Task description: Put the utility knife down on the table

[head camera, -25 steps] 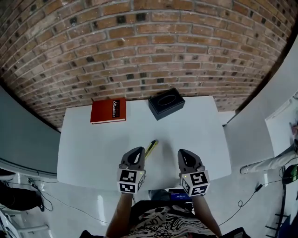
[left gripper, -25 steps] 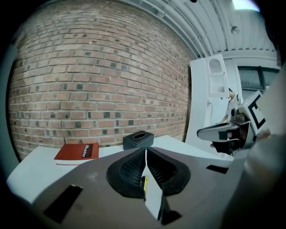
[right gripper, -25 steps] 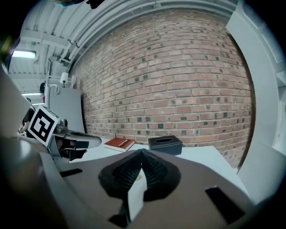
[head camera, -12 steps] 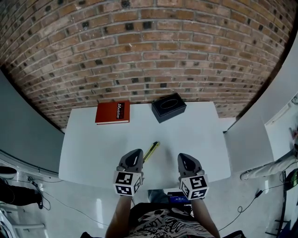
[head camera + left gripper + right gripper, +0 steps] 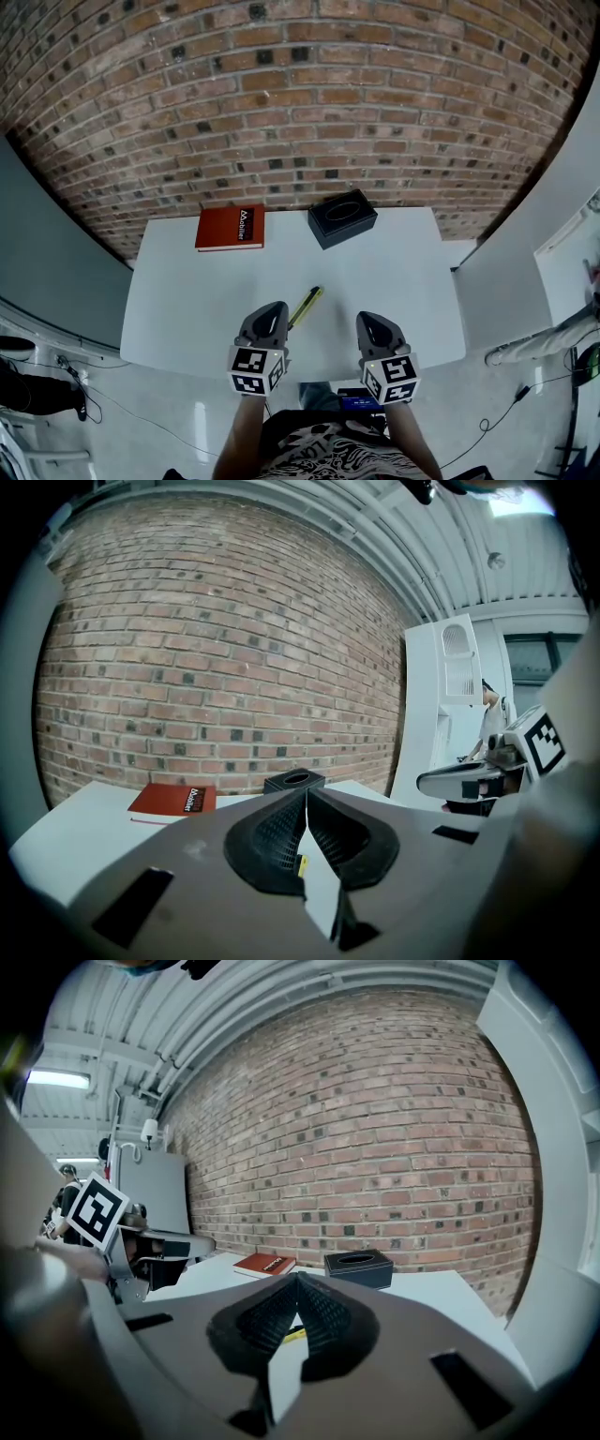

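The yellow utility knife (image 5: 306,307) lies flat on the white table (image 5: 187,300), pointing diagonally away. My left gripper (image 5: 277,307) hovers just left of the knife's near end, shut and empty. My right gripper (image 5: 367,321) hangs level with it to the right of the knife, its jaws also shut with nothing in them. In the left gripper view the left gripper (image 5: 306,792) has its tips together, and a sliver of the knife (image 5: 300,862) shows below them. In the right gripper view the right gripper (image 5: 296,1278) has its tips meeting above the knife (image 5: 293,1335).
A red book (image 5: 231,228) lies at the table's far left and a black tissue box (image 5: 342,217) at the far middle, both against the brick wall. A white partition stands to the right. Cables run over the floor on both sides.
Both grippers have drawn back slightly toward the person. The knife stays where it lies on the table.
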`<act>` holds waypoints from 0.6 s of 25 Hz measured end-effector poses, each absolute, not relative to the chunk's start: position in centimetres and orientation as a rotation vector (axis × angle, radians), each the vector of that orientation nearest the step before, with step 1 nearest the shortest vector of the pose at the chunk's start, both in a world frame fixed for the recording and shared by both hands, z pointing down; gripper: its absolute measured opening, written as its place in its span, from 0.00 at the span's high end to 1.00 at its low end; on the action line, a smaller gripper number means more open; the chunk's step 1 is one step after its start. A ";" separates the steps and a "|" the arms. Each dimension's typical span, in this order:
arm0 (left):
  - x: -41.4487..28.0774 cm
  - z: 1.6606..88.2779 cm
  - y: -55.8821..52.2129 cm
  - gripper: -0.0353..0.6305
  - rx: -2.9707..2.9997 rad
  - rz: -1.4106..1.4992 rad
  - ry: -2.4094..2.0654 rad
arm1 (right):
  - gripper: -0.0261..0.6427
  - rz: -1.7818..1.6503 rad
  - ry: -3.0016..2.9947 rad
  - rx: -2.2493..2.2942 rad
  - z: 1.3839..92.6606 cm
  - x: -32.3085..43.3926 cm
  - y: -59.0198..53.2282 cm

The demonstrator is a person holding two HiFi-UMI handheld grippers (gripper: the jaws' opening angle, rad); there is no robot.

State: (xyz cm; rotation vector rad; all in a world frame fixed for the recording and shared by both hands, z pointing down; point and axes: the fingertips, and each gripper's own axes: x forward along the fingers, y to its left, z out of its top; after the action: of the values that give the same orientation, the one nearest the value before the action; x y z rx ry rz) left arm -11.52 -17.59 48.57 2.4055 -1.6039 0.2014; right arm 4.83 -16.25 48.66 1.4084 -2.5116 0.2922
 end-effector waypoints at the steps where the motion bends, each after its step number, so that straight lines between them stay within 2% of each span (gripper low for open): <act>1: -11.5 48.6 -17.6 0.92 2.403 0.199 -1.604 | 0.96 0.290 -2.511 1.407 48.6 4.8 -16.2; 15: -12.2 49.0 -17.4 0.92 2.378 0.199 -1.611 | 0.96 0.299 -2.517 1.379 48.8 4.5 -16.0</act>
State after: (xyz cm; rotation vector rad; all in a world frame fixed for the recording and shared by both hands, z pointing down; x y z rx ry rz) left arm -12.19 -17.38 48.99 2.3780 -1.6109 0.1988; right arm 4.47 -15.98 48.83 1.3789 -2.5173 0.2993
